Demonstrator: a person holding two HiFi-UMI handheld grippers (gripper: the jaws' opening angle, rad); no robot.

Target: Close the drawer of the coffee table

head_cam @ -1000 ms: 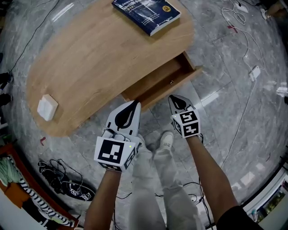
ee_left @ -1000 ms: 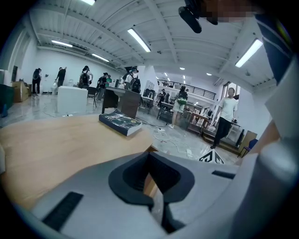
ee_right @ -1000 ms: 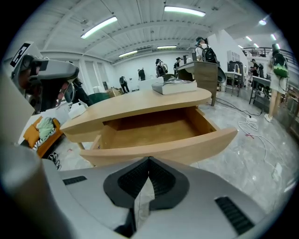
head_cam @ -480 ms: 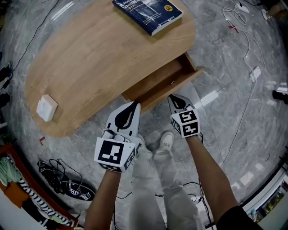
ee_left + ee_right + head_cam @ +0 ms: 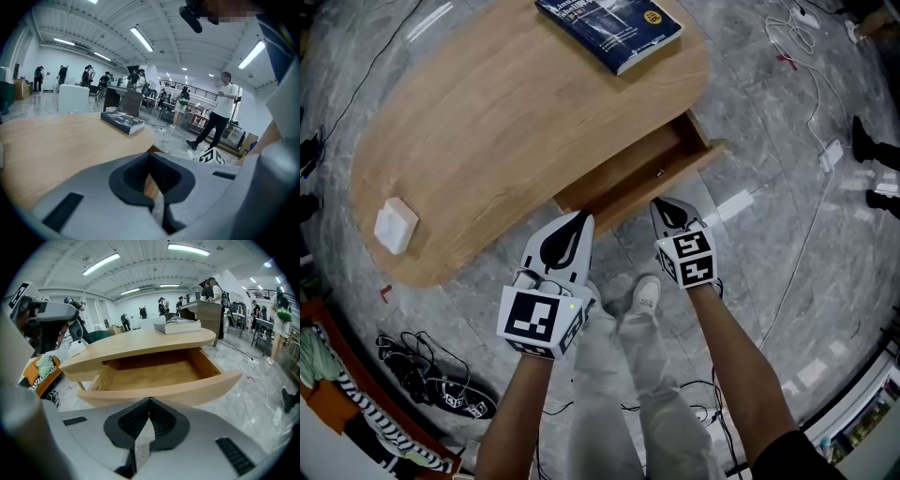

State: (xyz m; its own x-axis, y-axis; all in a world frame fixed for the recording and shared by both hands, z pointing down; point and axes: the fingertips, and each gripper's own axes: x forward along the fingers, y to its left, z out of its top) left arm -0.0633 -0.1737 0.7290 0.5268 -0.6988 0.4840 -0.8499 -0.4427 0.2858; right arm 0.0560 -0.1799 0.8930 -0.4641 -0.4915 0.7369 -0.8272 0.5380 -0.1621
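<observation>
Now we hold the left tongs (image 5: 578,218) and right tongs (image 5: 662,204) pressed together, empty, near the open drawer (image 5: 630,169) of the desk (image 5: 478,122).

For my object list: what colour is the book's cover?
Dark blue; the head view shows the book best.

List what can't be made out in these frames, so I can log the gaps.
- Dark blue book: cut off by the head view's top edge; its cover print is too small to read in any view.
- Open wooden drawer: the wooden tabletop hides its back in the head view; the left gripper body hides most of it in the left gripper view.
- Right gripper: contact with the drawer front is unclear.
- Small white square block: too small to identify.
</observation>
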